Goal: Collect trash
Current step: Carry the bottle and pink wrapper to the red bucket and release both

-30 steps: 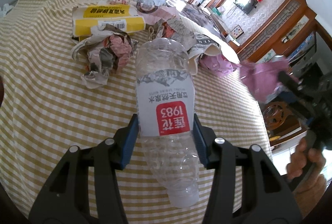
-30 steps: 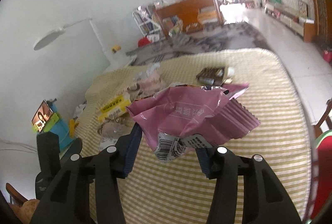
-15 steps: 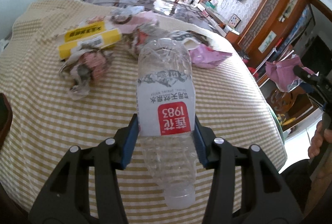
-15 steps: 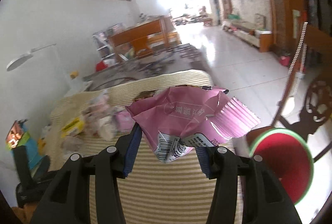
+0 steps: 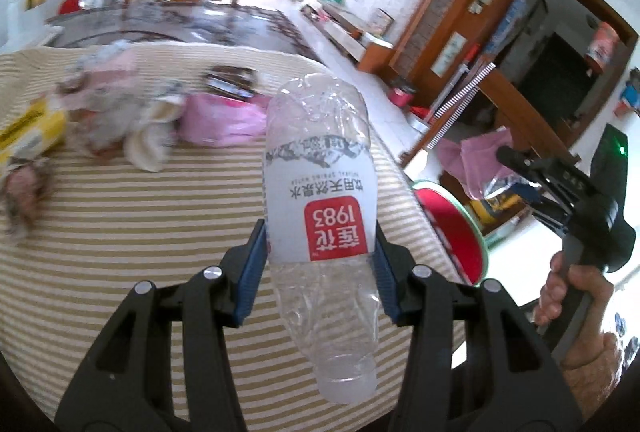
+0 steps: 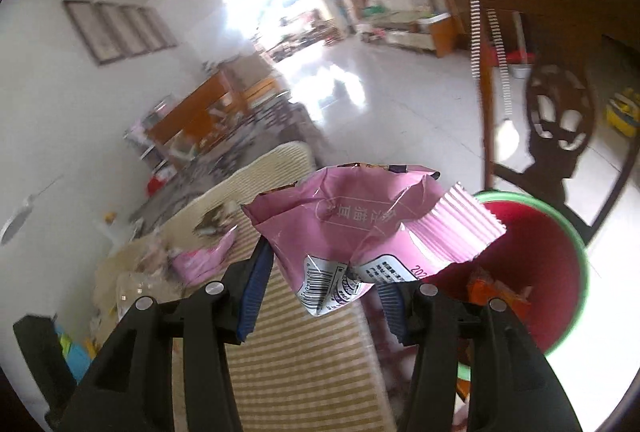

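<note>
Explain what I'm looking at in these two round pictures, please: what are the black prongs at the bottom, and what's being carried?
There is no robot. A person holds a hand-operated black two-finger gripper in each hand, and each round picture comes from a fisheye camera on one gripper, looking out along its fingers. In the left wrist view, the left gripper is shut on a crushed clear plastic water bottle with a red and white label, held above the table with the beige striped cloth. On the cloth lie blurred crumpled papers and a pink plastic bag. At the right edge you see the person's right hand. In the right wrist view, the right gripper is shut on a crumpled pink snack wrapper, near a red bin with a green rim that already holds an orange wrapper.
</note>
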`<act>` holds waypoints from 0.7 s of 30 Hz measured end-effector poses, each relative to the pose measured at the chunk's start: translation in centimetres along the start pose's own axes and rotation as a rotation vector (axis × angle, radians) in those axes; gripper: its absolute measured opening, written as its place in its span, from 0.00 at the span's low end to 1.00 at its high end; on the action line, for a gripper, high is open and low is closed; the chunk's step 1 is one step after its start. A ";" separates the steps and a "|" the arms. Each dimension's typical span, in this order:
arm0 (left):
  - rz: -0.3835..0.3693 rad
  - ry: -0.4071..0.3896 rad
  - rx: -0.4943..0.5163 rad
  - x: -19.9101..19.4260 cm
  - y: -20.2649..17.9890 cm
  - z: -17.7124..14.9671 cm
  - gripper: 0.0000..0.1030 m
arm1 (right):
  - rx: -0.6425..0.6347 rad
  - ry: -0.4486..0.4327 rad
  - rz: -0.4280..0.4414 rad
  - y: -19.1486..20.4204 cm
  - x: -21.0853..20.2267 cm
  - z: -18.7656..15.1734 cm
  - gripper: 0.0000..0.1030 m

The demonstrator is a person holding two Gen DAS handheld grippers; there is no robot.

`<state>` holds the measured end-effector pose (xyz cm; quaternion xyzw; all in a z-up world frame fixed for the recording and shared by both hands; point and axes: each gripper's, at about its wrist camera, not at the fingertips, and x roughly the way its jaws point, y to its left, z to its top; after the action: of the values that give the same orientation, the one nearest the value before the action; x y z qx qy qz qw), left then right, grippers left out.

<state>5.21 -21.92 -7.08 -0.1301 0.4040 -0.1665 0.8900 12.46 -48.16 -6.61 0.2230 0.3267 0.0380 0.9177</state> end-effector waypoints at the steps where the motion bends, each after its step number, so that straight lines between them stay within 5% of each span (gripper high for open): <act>1: -0.002 0.003 0.000 0.2 0.1 0.0 0.46 | -0.001 -0.011 -0.022 -0.1 -0.2 0.1 0.47; 11: -0.087 0.074 0.098 4.3 -4.4 0.6 0.46 | 0.190 0.010 -0.114 -5.0 0.0 0.5 0.51; 17: -0.117 0.104 0.147 6.6 -6.6 1.1 0.46 | 0.286 -0.043 -0.149 -6.3 -0.5 0.5 0.84; 21: -0.133 0.129 0.167 8.1 -8.1 1.3 0.46 | 0.330 -0.153 -0.174 -6.8 -2.2 0.8 0.86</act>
<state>9.71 -32.44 -8.77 -0.0711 0.4358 -0.2664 0.8568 10.70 -55.01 -7.75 0.3438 0.2760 -0.1123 0.8905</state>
